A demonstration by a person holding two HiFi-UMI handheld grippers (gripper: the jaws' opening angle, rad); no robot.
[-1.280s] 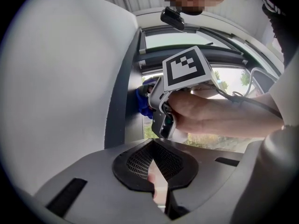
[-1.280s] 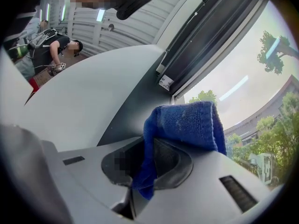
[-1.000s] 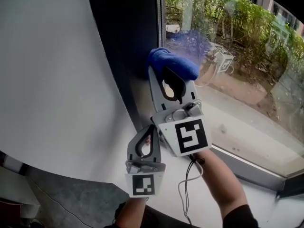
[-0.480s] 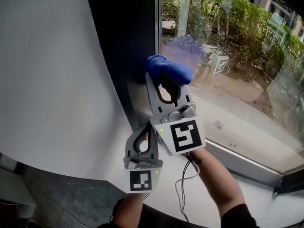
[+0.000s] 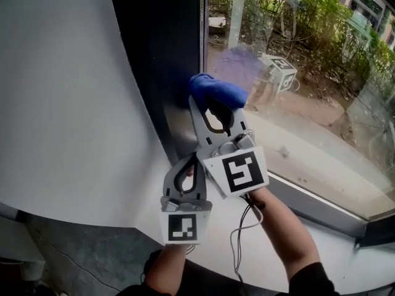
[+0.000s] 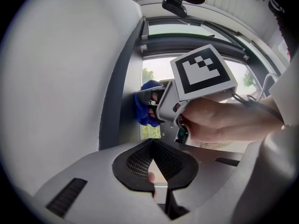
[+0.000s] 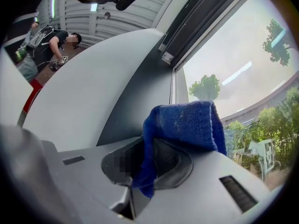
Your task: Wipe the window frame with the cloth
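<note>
Our right gripper [image 5: 215, 103] clamps the blue cloth [image 5: 217, 89] against the dark window frame [image 5: 165, 60], beside the glass [image 5: 296, 103]. The left gripper [image 5: 191, 165] hangs below, jaws together, empty. We judge wiping under way; the lower rail [image 5: 321, 211] remains.

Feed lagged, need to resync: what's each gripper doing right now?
Left gripper: shut, empty.
Right gripper: shut on the blue cloth.
</note>
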